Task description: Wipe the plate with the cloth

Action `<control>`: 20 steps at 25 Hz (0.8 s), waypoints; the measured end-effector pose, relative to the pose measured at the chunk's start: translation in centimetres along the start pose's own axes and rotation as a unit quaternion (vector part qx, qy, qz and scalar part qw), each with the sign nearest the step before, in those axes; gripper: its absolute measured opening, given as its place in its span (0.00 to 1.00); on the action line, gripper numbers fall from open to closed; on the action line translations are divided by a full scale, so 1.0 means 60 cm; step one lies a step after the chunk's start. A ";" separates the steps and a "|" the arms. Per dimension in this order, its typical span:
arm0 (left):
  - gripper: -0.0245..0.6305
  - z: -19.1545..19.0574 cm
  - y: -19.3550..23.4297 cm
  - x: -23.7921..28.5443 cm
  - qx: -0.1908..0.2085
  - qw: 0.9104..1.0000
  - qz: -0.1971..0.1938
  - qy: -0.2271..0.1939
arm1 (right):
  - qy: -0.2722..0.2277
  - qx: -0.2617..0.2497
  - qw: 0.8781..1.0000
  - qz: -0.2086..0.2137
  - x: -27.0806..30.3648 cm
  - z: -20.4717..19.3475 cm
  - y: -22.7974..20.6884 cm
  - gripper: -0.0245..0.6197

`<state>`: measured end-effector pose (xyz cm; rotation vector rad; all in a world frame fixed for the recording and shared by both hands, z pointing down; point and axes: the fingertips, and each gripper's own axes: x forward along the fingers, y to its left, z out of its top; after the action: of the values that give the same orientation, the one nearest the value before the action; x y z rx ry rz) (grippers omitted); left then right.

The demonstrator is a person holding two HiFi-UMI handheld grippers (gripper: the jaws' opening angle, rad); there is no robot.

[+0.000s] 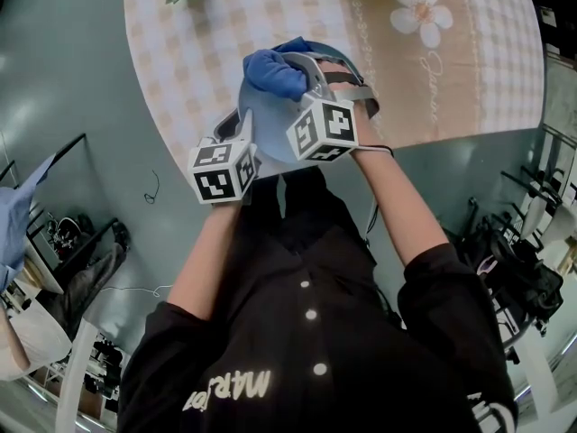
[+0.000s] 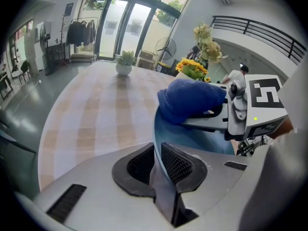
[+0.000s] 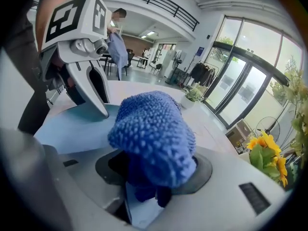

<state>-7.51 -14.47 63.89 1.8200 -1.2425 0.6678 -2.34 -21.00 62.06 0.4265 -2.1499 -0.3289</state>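
Big bright hall. Round table (image 1: 207,52) with checked cover fills top of head view. Left gripper (image 2: 158,155) pinches rim of pale blue plate (image 2: 192,138), holds it up on edge, middle of frame, over near table edge. Right gripper (image 3: 153,174) squeezes fuzzy blue cloth (image 3: 154,134); cloth touches plate face. Step: wiping looks just begun. Next: rub cloth across whole face, keep rim pinch firm so plate does not slip.
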 end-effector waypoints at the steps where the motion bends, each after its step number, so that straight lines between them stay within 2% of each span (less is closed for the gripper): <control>1: 0.13 0.000 0.000 0.000 0.001 1.000 0.000 0.000 | 0.002 0.001 1.000 0.000 0.003 0.000 -0.001 0.35; 8: 0.13 0.000 -0.001 0.000 0.019 1.000 0.005 0.004 | 0.014 0.010 1.000 0.011 0.014 0.002 -0.006 0.35; 20: 0.13 0.000 0.000 -0.002 0.015 1.000 0.021 0.002 | 0.036 0.016 0.999 0.024 0.011 -0.006 -0.007 0.34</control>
<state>-7.54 -14.44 63.80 1.8208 -1.2769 0.7171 -2.33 -21.70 62.60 0.3980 -2.0951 -0.2483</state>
